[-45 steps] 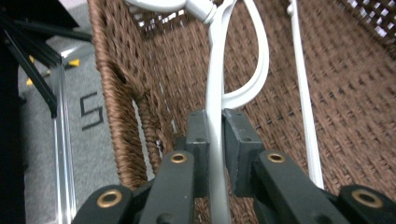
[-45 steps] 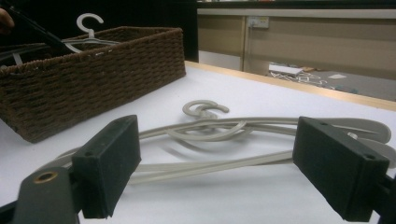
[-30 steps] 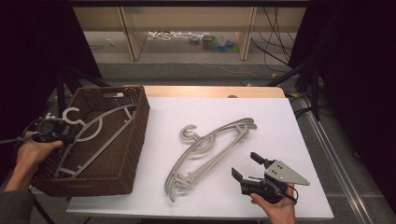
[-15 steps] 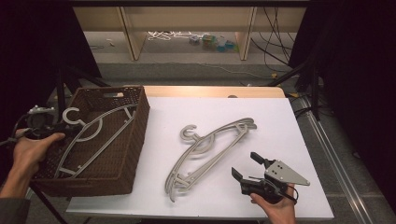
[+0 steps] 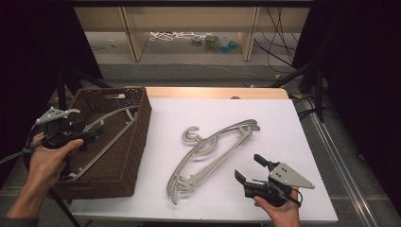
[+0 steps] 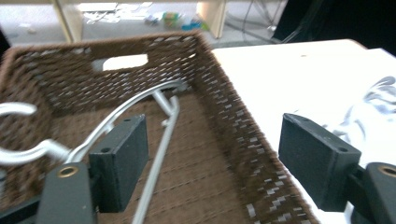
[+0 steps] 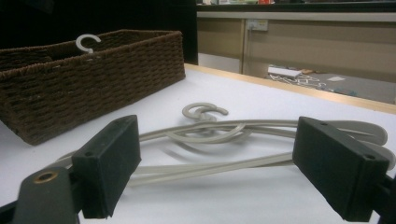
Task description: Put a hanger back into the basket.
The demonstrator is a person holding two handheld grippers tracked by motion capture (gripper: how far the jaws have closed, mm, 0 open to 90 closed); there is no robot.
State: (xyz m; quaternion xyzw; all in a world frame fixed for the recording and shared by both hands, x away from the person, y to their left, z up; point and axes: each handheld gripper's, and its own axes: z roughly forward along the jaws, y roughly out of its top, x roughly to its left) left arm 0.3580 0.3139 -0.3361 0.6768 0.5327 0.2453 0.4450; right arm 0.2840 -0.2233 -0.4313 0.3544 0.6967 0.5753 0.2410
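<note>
Hanger now lies loose in basket, left of frame; my left claw has let go, spread, drawing back. Right claw spread beside table hangers: next pick, I judge.

Brown woven basket; pale grey hangers; white table; black claws.

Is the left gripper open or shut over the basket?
Open: the left gripper has its jaws wide apart above the basket, gripping nothing.
</note>
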